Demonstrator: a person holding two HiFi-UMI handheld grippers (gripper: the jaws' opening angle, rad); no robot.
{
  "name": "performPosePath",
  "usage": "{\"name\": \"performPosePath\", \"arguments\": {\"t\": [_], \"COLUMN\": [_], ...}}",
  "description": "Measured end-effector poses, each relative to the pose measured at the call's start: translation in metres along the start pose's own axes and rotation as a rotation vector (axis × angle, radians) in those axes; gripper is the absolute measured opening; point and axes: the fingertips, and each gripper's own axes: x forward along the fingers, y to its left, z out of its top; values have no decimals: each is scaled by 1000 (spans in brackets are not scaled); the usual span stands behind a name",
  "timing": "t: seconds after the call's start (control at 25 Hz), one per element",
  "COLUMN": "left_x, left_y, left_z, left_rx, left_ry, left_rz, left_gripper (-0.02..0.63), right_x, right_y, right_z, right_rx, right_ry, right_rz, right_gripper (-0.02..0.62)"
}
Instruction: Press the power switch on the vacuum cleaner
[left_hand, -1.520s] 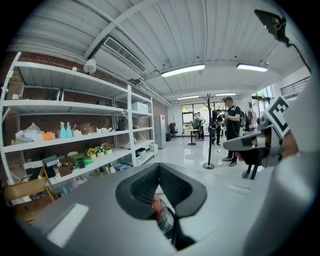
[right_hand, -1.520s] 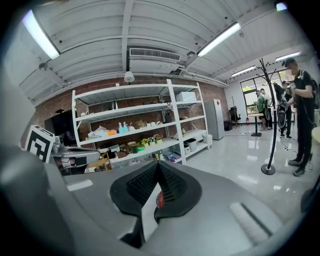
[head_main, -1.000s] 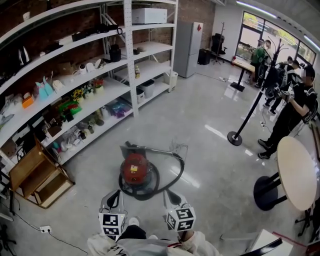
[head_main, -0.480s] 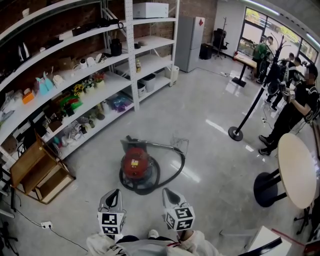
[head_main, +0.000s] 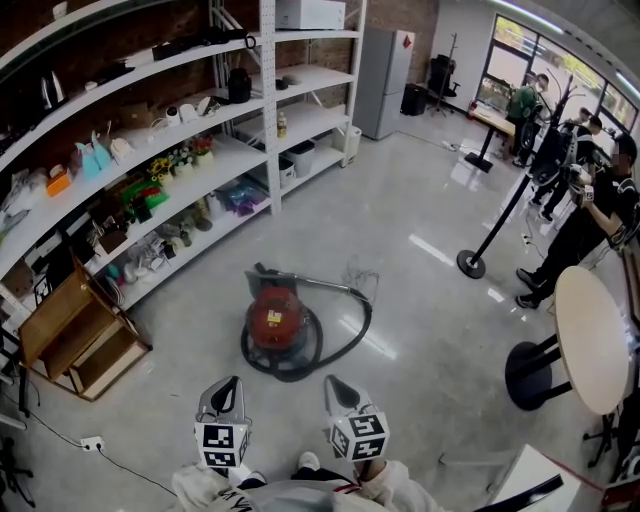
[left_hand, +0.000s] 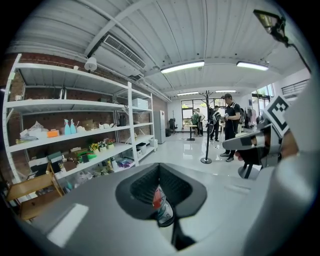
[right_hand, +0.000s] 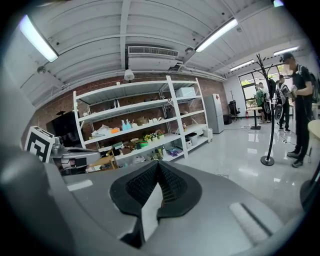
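I hold left gripper (head_main: 232, 382) and right gripper (head_main: 331, 381) with jaws together, empty, well short of the vacuum cleaner (head_main: 274, 322) — pressing remains, I judge.

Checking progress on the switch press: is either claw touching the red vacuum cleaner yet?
No, the head view shows the left claw and right claw held short of the vacuum cleaner, bare floor between.
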Motion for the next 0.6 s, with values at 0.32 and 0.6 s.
{"name": "performPosePath", "arguments": {"t": [0.32, 0.6], "left_x": [-17, -35], "left_y": [26, 41], "left_z": [-5, -16], "left_rx": [-8, -13], "left_ry": [-16, -26], "left_rz": [-12, -42], "left_gripper": [0, 0], "right_x": [1, -5], "right_y": [31, 59], "right_z": [-3, -10], "right_rx": [-12, -18], "right_ry": [-5, -8], "right_rz": [-19, -49], "right_gripper": [0, 2]}}
